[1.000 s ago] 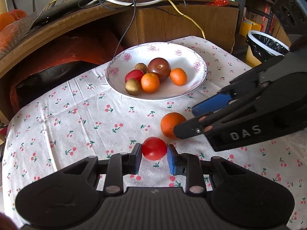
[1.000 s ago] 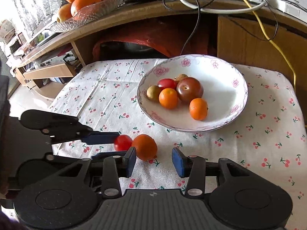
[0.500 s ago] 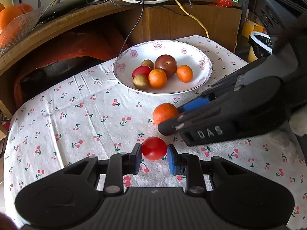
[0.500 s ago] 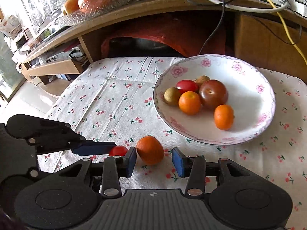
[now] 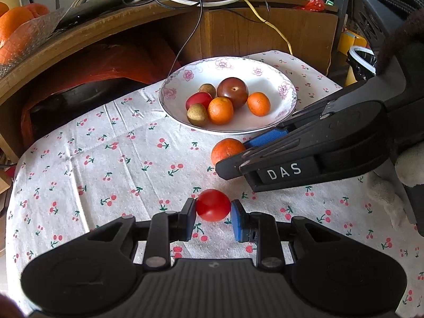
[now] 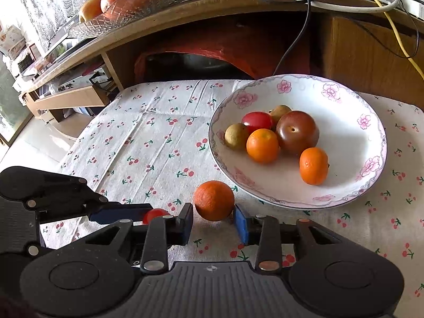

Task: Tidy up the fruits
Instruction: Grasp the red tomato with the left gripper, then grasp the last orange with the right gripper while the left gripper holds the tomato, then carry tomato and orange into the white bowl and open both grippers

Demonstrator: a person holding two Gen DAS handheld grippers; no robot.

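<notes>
My left gripper (image 5: 213,218) is shut on a small red tomato (image 5: 213,204) and holds it over the cherry-print cloth. My right gripper (image 6: 213,225) has its pads on both sides of a small orange (image 6: 213,200) in front of the plate; in the left wrist view the orange (image 5: 226,150) sits between its fingers. A white floral plate (image 5: 287,90) holds two small oranges, a dark plum, a red tomato and two brown fruits. The plate also shows in the right wrist view (image 6: 371,135).
A wooden shelf (image 6: 185,18) with cables runs behind the table. A glass bowl of oranges (image 6: 124,0) stands on it at the left. A bin with a black liner (image 5: 361,61) stands at the far right. The cloth (image 5: 106,159) covers the table.
My left gripper has lifted the red tomato up from the cloth. My right gripper has closed in around the small orange.
</notes>
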